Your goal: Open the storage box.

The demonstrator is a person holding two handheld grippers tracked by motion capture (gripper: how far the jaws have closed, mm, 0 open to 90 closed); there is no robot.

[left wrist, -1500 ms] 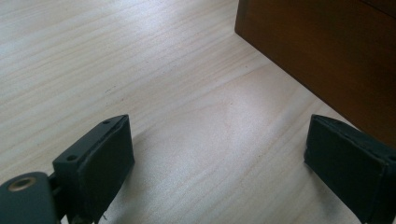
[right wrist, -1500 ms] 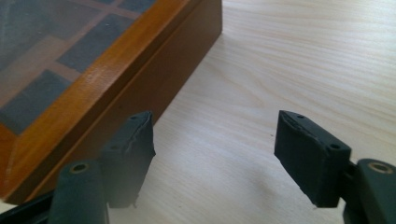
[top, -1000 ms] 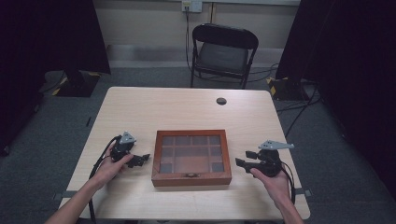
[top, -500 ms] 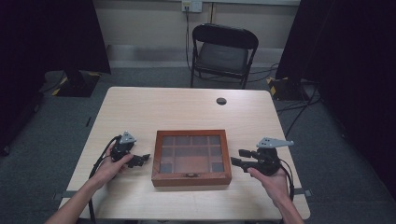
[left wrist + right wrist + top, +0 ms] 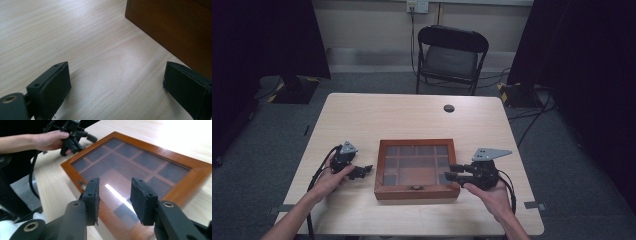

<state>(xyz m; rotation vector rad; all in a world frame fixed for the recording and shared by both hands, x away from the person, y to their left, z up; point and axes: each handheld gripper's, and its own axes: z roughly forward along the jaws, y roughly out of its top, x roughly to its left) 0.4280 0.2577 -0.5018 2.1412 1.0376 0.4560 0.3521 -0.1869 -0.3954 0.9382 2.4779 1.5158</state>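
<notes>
- A wooden box (image 5: 417, 169) with a glass lid divided into panes sits in the middle of the near half of the table (image 5: 377, 115), its small metal clasp (image 5: 415, 187) facing the person.
- The lid lies flat on the box, so the box looks closed; as far as I can judge, nothing of the opening is done yet.
- The right gripper (image 5: 453, 172) hovers above the box's right edge, pointing inward over the glass. In the right gripper view its jaws stand part-way apart with only air and the glass lid (image 5: 130, 172) below them; they have just been closing, yet they clamp nothing.
- The left gripper (image 5: 365, 171) rests low on the table just beside the box's left side, held in the left hand (image 5: 331, 178). In the left gripper view its jaws stand wide apart with bare tabletop between them and the box's side wall (image 5: 172, 30) close ahead, not touched.
- What is left, by my reading: bring a gripper to the clasp or front edge of the lid, steady the box with the other, and lift the lid.
- A small dark round object (image 5: 449, 108) lies well apart near the far edge; a folding chair (image 5: 452, 57) stands beyond the table.
</notes>
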